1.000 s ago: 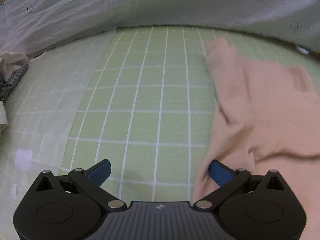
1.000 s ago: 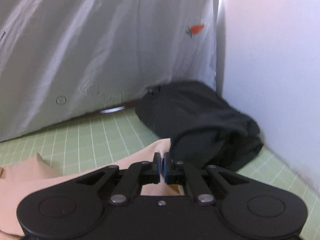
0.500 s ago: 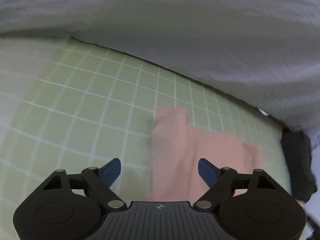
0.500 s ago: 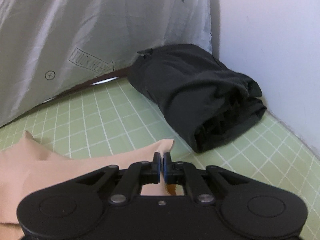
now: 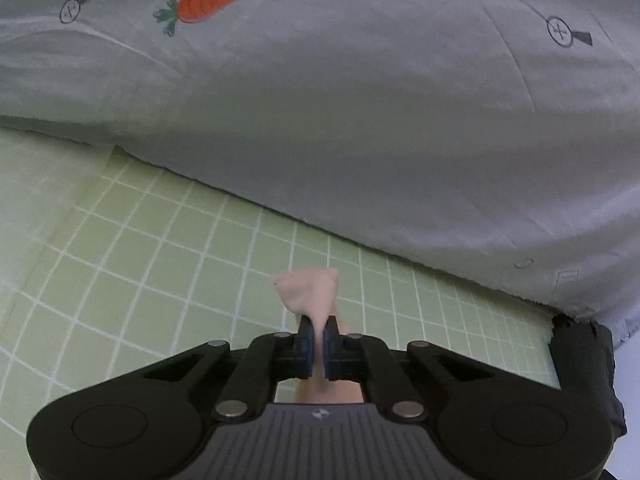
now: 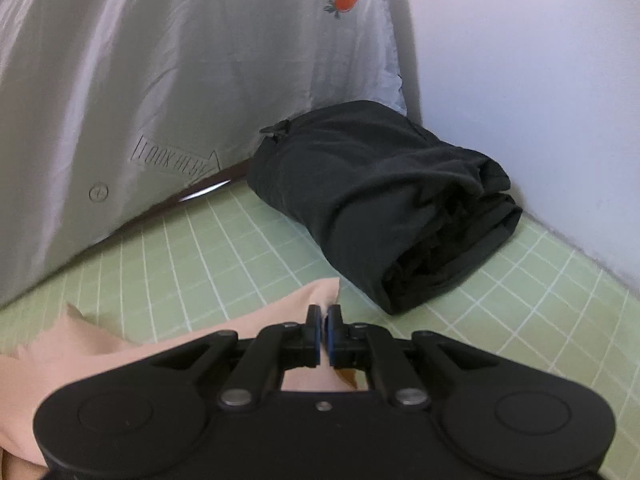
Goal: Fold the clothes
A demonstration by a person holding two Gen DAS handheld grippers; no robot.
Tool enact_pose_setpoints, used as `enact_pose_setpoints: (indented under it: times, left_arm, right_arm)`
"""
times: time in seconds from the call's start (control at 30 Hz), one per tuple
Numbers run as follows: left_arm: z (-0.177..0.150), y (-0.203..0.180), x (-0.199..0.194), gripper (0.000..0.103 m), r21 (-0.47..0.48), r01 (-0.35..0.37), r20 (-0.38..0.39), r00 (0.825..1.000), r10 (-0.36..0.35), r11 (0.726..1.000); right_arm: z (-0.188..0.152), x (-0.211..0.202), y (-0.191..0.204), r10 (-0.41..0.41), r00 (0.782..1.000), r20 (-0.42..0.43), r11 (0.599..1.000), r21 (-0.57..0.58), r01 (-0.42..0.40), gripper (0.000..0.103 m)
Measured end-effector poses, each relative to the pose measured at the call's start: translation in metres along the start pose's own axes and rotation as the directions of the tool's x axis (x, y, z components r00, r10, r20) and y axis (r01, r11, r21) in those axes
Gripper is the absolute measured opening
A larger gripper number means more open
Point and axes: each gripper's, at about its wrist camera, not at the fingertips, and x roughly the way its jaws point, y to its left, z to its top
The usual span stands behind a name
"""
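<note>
Green grid mat [image 5: 168, 264] covers bench. Peach garment [image 6: 120, 344] lies near rear edge; soft, light, limp. L gripper [image 5: 316, 344] & R gripper [image 6: 323, 338]: jaws clamped on its corners; keep hold there.

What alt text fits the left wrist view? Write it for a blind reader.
The left gripper is shut on a corner of peach cloth above a green grid mat. Behind hangs a grey sheet printed with a carrot; black clothing sits at far right.
</note>
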Motion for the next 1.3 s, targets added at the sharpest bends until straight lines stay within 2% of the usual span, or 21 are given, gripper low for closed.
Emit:
enact_pose_setpoints:
  times: [0.17, 0.27, 0.37, 0.43, 0.47, 0.5, 0.53, 0.73, 0.9, 1.0, 1.07, 1.2, 1.3]
  left_arm:
    - [-0.008, 0.010, 0.029, 0.005, 0.031, -0.071, -0.059, 0.996, 0.073, 0.997]
    - [-0.012, 0.011, 0.036, 0.006, 0.047, -0.106, -0.077, 0.991, 0.109, 0.993]
    - [-0.011, 0.008, 0.038, 0.024, 0.058, -0.163, -0.076, 0.983, 0.167, 0.985]
    - [-0.009, 0.004, 0.035, 0.050, 0.075, -0.205, -0.060, 0.976, 0.210, 0.976]
    - [-0.007, 0.003, 0.032, 0.058, 0.078, -0.220, -0.047, 0.974, 0.224, 0.972]
    - [-0.005, 0.004, 0.025, 0.071, 0.076, -0.225, -0.033, 0.973, 0.228, 0.971]
    - [-0.003, 0.004, 0.019, 0.077, 0.071, -0.229, -0.018, 0.973, 0.230, 0.971]
    - [-0.007, 0.007, -0.024, 0.083, 0.067, -0.285, 0.028, 0.959, 0.283, 0.956]
    - [-0.035, 0.006, -0.067, 0.083, 0.093, -0.295, 0.007, 0.955, 0.296, 0.951]
    - [-0.055, 0.007, -0.087, 0.083, 0.105, -0.308, -0.013, 0.950, 0.311, 0.945]
    - [-0.067, 0.008, -0.098, 0.083, 0.101, -0.309, -0.027, 0.949, 0.313, 0.946]
    - [-0.094, 0.007, -0.119, 0.083, 0.088, -0.298, -0.051, 0.951, 0.304, 0.950]
    - [-0.110, 0.001, -0.129, 0.083, 0.103, -0.282, -0.061, 0.955, 0.289, 0.954]
  right_arm:
    - [-0.006, 0.027, 0.000, -0.014, 0.998, -0.055, 1.000, -0.009, 0.013, 0.003]
    - [-0.012, 0.035, 0.004, -0.030, 0.997, -0.072, 0.998, -0.055, 0.026, 0.003]
    - [-0.017, 0.038, 0.005, -0.037, 0.995, -0.095, 0.997, -0.067, 0.031, 0.003]
    - [-0.019, 0.040, 0.004, -0.035, 0.994, -0.107, 0.998, -0.055, 0.029, 0.003]
    - [-0.020, 0.040, 0.004, -0.035, 0.993, -0.112, 0.998, -0.049, 0.029, 0.003]
    - [-0.019, 0.039, 0.004, -0.035, 0.993, -0.109, 0.998, -0.054, 0.029, 0.003]
    - [-0.019, 0.037, 0.004, -0.034, 0.994, -0.106, 0.998, -0.058, 0.028, 0.003]
    - [-0.010, 0.019, 0.012, -0.004, 0.998, -0.055, 0.998, -0.070, 0.000, 0.003]
    - [-0.010, -0.014, 0.023, 0.029, 1.000, 0.007, 0.993, -0.118, -0.028, 0.003]
    - [-0.013, -0.037, 0.031, 0.072, 0.997, 0.036, 0.987, -0.149, -0.066, 0.003]
    - [-0.020, -0.052, 0.042, 0.137, 0.990, 0.036, 0.971, -0.203, -0.127, 0.003]
    - [-0.038, -0.078, 0.063, 0.268, 0.963, 0.005, 0.924, -0.286, -0.256, 0.003]
    - [-0.059, -0.073, 0.070, 0.302, 0.944, -0.135, 0.912, -0.249, -0.327, 0.005]
